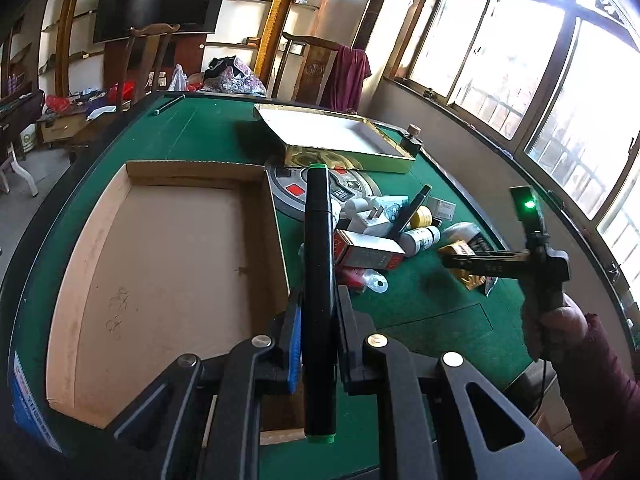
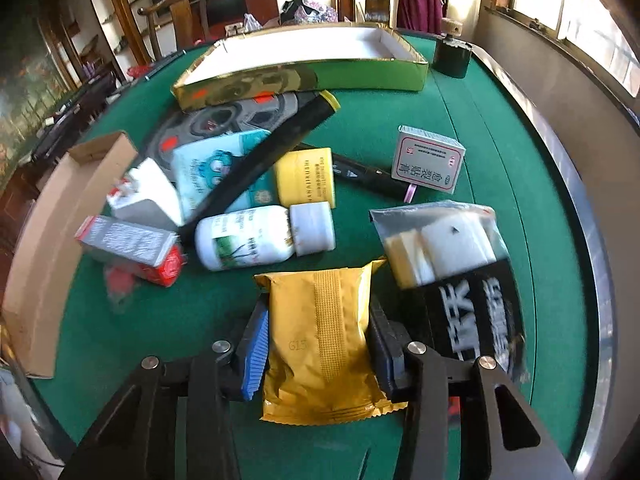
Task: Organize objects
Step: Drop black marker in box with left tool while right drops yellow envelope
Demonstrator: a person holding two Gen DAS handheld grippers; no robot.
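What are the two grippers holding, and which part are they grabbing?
The left gripper clamps a black marker on its lower barrel. The right gripper squeezes a gold packet's side edges.

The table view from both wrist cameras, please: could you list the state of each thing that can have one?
Left hand-held gripper: shut on the black marker.
Black marker: capped, held above the cardboard box edge.
Right hand-held gripper: fingers on either side of the gold packet, which lies on the table.
Gold packet: sealed.
Cardboard box: open, empty.
Gold tray: open, looks empty.
White bottle: lying on its side, capped.
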